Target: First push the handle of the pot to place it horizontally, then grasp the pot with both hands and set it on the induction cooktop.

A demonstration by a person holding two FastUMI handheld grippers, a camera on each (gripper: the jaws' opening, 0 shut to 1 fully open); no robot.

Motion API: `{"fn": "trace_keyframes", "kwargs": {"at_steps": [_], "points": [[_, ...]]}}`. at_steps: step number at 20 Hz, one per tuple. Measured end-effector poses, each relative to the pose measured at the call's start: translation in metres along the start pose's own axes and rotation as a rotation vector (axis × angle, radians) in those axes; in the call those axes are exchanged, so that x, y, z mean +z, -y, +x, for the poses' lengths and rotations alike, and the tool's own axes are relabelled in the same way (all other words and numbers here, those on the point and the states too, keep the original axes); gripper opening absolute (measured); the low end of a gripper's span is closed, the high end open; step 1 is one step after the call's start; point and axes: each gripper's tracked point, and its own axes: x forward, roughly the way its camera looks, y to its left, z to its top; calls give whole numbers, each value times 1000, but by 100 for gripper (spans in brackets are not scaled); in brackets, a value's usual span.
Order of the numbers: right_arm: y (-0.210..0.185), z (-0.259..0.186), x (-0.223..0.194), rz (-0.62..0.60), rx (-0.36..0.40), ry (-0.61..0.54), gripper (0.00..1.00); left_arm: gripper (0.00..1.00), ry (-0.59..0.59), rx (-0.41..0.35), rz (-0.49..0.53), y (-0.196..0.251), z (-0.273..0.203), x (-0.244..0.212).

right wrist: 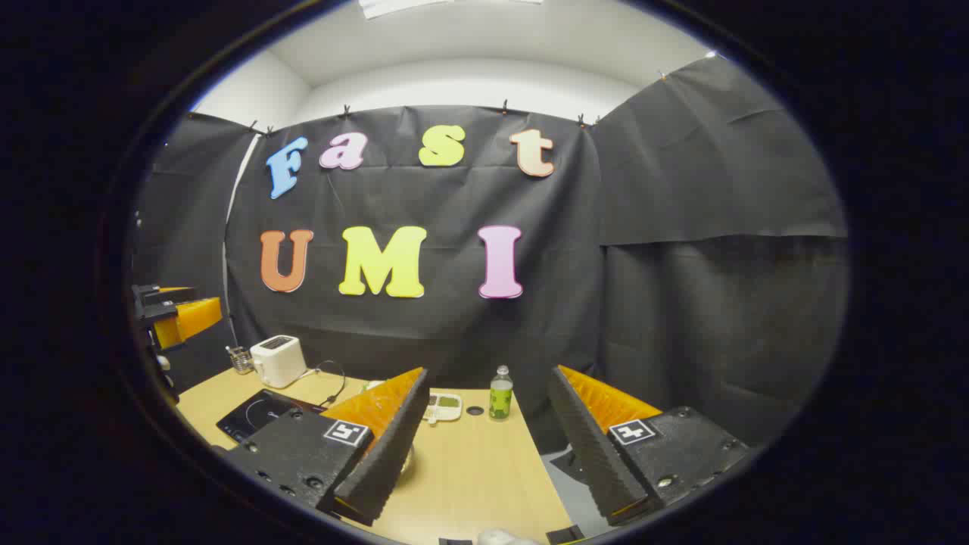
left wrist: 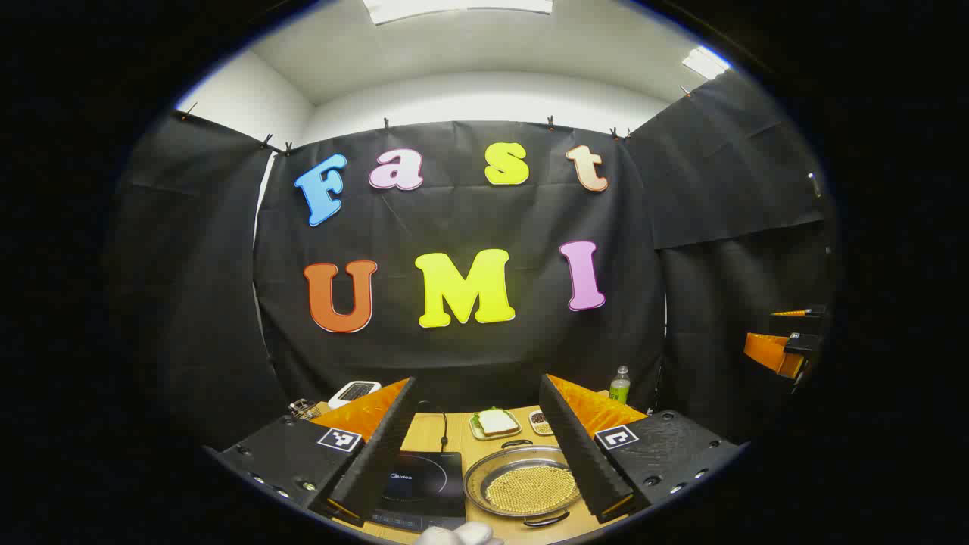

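Observation:
The pot (left wrist: 530,488) is a shallow silver pan filled with small golden beads, standing on the wooden table (left wrist: 463,448). One of its loop handles (left wrist: 517,443) points away from me and the other points toward me. The black induction cooktop (left wrist: 418,484) lies just left of the pot. My left gripper (left wrist: 478,381) hovers open above both, its right finger partly covering the pot's right side. My right gripper (right wrist: 488,371) is open over the table's right part, with the cooktop (right wrist: 257,415) far to its left. A silvery rim, perhaps the pot, peeks from behind its left finger.
Behind the pot sit a plate with a sandwich (left wrist: 496,424), a small dish (left wrist: 541,421) and a green bottle (left wrist: 620,384). A white toaster (right wrist: 278,360), a utensil cup (right wrist: 241,359) and a small tray (right wrist: 443,407) stand at the back. The table's right edge (right wrist: 546,473) drops to grey floor.

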Motion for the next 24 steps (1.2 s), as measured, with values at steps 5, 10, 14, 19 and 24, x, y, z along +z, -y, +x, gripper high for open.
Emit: {"fn": "trace_keyframes", "kwargs": {"at_steps": [5, 10, 14, 19, 24], "points": [[-1, 3, 0, -6, -2, -2, 100, 96, 0, 1, 3, 0, 1, -1], [-7, 6, -2, -5, 5, -11, 97, 96, 3, 4, 7, -4, 3, 0], [-15, 9, -1, 5, 14, -8, 97, 96, 1, 5, 6, -8, 2, -3], [-48, 12, -6, 21, 89, -32, 96, 96, 16, 21, 21, -17, -6, -7], [-94, 20, -4, -23, 170, -43, 97, 96, 35, 46, 42, -33, -23, -13]]}}
